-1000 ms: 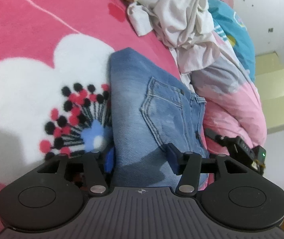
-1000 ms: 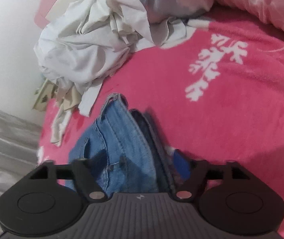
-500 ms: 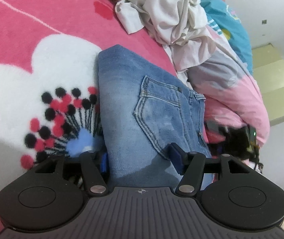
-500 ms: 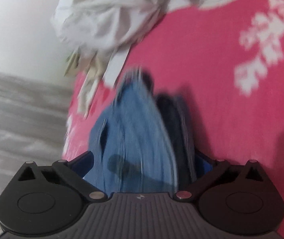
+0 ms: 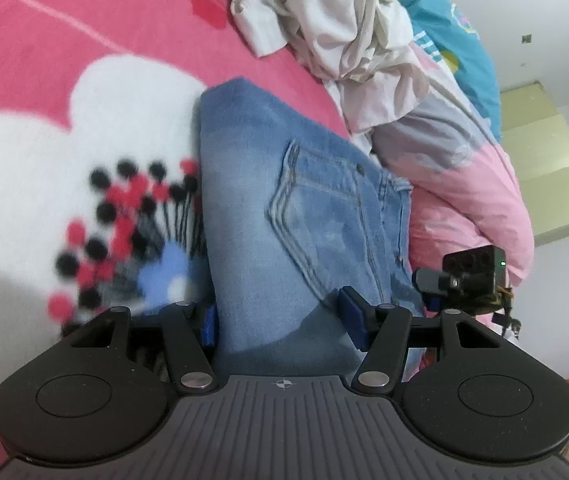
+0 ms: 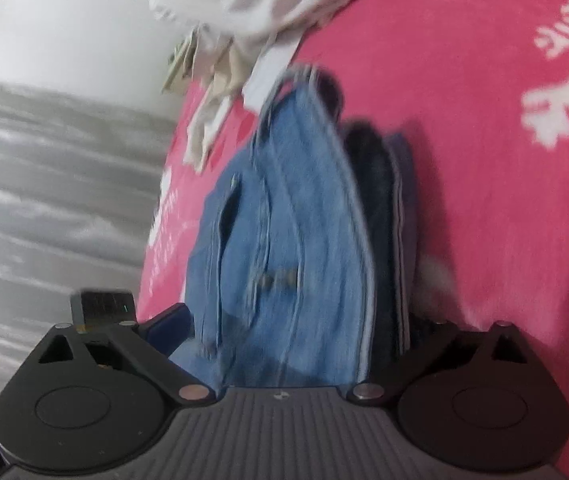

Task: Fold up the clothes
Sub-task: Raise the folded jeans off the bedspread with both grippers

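Note:
Folded blue jeans lie on a pink flowered blanket, back pocket up. My left gripper is shut on the jeans' near end, one finger at the blanket side and the other pad pressed on the denim. In the right wrist view the same jeans show edge-on as stacked layers. My right gripper stands wide open around that stack, its left pad beside the denim and its right finger in shadow. Part of the right gripper shows past the jeans' far edge.
A heap of crumpled white clothes lies just beyond the jeans. A pink and grey quilt and a teal pillow crowd the bed's edge. Cardboard boxes stand by the wall. Grey floor runs beside the bed.
My right gripper opened wider and pushed forward, so the jeans stack now fills its gap. The left gripper kept its hold and shifted slightly.

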`<state>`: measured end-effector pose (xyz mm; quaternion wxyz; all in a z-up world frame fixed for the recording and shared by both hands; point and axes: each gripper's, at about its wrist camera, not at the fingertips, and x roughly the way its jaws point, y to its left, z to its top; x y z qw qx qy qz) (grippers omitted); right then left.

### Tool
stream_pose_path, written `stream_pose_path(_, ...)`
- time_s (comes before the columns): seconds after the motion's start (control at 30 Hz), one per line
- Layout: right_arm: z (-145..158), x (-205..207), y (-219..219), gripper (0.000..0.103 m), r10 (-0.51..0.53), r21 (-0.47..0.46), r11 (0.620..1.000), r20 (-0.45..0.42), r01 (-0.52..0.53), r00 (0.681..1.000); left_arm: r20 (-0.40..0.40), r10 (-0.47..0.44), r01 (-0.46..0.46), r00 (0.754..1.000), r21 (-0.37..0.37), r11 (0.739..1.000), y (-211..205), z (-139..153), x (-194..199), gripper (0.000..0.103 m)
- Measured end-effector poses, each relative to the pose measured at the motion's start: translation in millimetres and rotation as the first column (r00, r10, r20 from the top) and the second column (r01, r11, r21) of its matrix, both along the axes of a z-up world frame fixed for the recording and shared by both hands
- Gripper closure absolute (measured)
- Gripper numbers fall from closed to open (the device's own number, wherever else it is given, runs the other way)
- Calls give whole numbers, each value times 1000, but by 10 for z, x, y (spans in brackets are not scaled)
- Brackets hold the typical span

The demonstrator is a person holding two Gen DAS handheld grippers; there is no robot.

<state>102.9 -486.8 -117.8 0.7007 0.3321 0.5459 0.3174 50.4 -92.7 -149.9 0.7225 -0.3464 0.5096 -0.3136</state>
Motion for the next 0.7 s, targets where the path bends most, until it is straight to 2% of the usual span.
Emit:
stream_pose_path(0.13, 166, -108, 99, 11, -20, -71, 997, 22, 22, 1000, 8, 29, -30, 1000, 30, 999, -2, 69, -107, 46)
stream_pose_path(0.2, 267, -148, 157, 27, -36, -114, 993, 44, 41, 998, 41, 31, -33, 999, 48, 998, -35, 185, -139, 48)
stream_pose_path(0.3, 418, -207, 244, 43, -57, -178, 981, 78, 70, 995, 90, 32, -39, 995, 75, 996, -85, 360, -185, 54)
stream_pose_path(0.37, 519, -247, 302, 49, -70, -220, 971, 101, 91, 992, 123, 32, -44, 992, 93, 995, -117, 476, -217, 56)
stream_pose_path(0.43, 620, -287, 361, 52, -83, -260, 959, 124, 113, 989, 155, 32, -49, 987, 111, 993, -150, 592, -248, 57)
stream_pose_path(0.5, 795, -335, 415, 53, -91, -256, 958, 158, 129, 983, 188, 32, -55, 982, 119, 991, -169, 728, -279, 57)
stream_pose_path(0.7, 1362, -456, 367, 54, -118, -194, 966, 253, 170, 960, 306, 66, -85, 950, 47, 995, -70, 1398, -375, 57)
